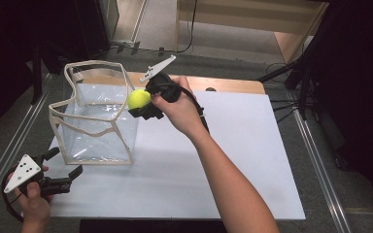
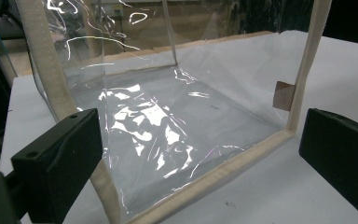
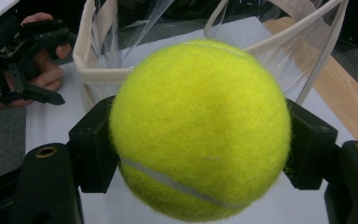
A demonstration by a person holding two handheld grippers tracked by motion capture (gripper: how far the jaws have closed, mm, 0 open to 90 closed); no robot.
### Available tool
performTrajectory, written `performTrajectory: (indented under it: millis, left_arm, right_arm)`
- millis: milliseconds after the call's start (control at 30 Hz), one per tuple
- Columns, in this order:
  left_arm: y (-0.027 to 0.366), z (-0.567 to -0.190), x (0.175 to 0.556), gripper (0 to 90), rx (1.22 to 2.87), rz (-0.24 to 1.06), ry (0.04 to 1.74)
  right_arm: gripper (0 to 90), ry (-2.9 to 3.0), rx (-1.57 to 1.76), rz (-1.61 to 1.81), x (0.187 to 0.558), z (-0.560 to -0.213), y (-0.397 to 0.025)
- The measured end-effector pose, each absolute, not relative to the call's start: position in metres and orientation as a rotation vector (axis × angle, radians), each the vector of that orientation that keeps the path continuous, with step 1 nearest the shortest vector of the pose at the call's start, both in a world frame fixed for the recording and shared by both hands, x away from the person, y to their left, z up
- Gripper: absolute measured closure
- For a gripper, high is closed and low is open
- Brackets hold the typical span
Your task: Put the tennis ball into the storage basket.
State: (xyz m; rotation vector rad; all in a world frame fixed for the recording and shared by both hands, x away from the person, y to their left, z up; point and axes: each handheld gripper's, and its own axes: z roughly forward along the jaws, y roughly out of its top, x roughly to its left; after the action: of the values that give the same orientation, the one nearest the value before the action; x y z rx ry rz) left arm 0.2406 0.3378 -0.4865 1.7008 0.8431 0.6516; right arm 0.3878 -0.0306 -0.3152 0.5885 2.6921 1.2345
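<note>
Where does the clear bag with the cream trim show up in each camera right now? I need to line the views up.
High view: the clear bag stands left of centre on the white table, the tennis ball at its right rim.
Left gripper view: the bag sits close, between the open jaws.
Right gripper view: its rim is behind the gripped ball.
Shared landmark: the cream trim.

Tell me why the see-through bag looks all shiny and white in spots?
In the left gripper view, room light bounces off the crinkled plastic of the clear bag as white glare patches; in the high view the same bag shows fainter streaks; in the right gripper view the close tennis ball looks slightly soft.
</note>
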Motion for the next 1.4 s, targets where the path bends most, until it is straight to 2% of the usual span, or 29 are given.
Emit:
performTrajectory:
  millis: [1400]
  left_arm:
    - [0.339,-0.487,0.241,0.0,1.687,0.643,0.84]
  right_arm:
    - [24.0,2.701,0.528,1.231,0.399,-0.287,0.0]
